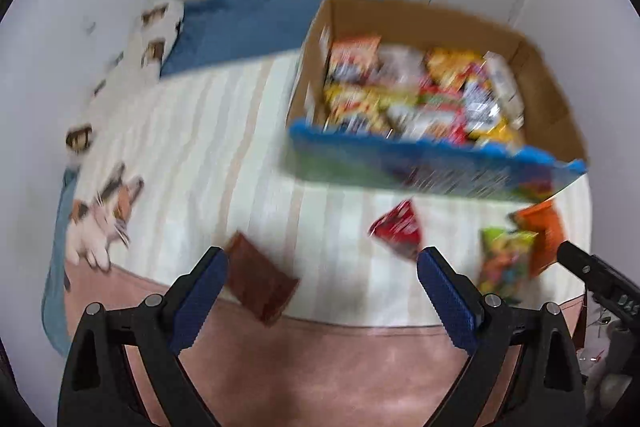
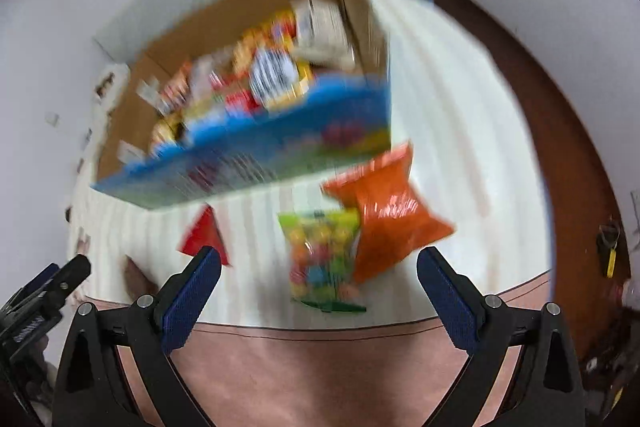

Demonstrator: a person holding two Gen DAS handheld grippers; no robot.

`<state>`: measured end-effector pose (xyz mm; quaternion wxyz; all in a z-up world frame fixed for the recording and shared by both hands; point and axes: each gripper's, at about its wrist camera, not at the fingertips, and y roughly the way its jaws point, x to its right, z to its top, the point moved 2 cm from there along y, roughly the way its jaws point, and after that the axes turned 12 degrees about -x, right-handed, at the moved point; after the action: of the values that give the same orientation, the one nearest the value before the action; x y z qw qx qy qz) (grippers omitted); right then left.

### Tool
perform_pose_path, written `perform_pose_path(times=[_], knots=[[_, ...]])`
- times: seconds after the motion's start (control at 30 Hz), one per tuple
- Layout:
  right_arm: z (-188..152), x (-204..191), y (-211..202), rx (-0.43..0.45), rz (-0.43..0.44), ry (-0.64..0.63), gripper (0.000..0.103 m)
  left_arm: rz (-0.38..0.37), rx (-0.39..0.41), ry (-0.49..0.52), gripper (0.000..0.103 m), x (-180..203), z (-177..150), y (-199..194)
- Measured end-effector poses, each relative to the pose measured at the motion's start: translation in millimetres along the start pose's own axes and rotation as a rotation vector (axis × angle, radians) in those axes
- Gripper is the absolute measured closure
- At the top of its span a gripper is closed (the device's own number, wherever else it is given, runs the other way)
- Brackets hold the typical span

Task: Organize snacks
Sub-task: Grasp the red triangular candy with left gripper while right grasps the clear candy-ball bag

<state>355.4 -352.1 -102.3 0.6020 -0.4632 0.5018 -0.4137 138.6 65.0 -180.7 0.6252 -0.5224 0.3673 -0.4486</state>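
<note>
Four loose snack packs lie on the striped bed cover [image 1: 224,155] in the left wrist view: brown packet [image 1: 260,281] at the near edge, red packet [image 1: 398,229], green candy bag [image 1: 504,263], orange bag [image 1: 542,233]. Cardboard box [image 1: 552,95] full of snacks sits farther back. Left gripper [image 1: 322,275] fingers spread, empty.

Right wrist view, blurred: right gripper [image 2: 318,277] spread, empty, above the green candy bag [image 2: 322,259]; orange bag [image 2: 386,215] touching it.

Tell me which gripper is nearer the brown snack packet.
Left. The brown snack packet lies just ahead of the left gripper, right beside its left finger. The right gripper sits farther off, with the packet only peeking past its left finger.
</note>
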Motion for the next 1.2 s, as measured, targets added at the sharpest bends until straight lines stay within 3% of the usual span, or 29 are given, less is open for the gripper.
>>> perform_pose_path(times=[0.13,0.4,0.47,0.5,0.53,0.57,0.6,0.73,1.03,1.17,1.2], knots=[[2.5,4.2,53.7,-0.082,-0.001,0.039,0.016,-0.039,-0.095,-0.017,0.006,1.6,2.1,35.8],[10.7,4.5,102.3,-0.135,-0.019,0.075,0.019,-0.209,-0.237,-0.012,0.006,37.8,39.8,83.6],[11.4,2.2,106.5,-0.128,-0.045,0.064,0.029,-0.222,-0.260,-0.016,0.006,43.9,48.7,95.4],[10.4,1.0,107.6,-0.127,-0.050,0.058,0.032,-0.233,-0.273,-0.011,0.010,48.0,52.5,101.2],[9.1,-0.2,108.1,-0.128,-0.050,0.052,0.039,-0.237,-0.284,-0.006,0.028,51.3,54.1,106.6],[7.1,-2.0,108.5,-0.130,-0.048,0.043,0.046,-0.232,-0.297,0.006,0.038,54.3,54.7,112.0],[4.8,-4.0,109.0,-0.135,-0.042,0.036,0.048,-0.221,-0.313,0.019,0.054,57.2,53.5,117.3],[-11.1,-9.1,108.9,-0.166,-0.027,0.011,0.050,-0.194,-0.320,0.077,0.061,60.3,34.7,122.7],[-87.6,-15.3,117.4,-0.302,0.015,-0.032,0.050,-0.181,-0.412,0.142,0.063,35.1,-61.0,118.1],[-107.5,-17.5,121.9,-0.324,0.031,-0.020,0.050,-0.248,-0.380,0.106,0.062,25.7,-61.7,99.4],[-108.3,-17.3,123.6,-0.324,0.036,-0.008,0.049,-0.266,-0.373,0.092,0.057,24.4,-57.3,95.7]])
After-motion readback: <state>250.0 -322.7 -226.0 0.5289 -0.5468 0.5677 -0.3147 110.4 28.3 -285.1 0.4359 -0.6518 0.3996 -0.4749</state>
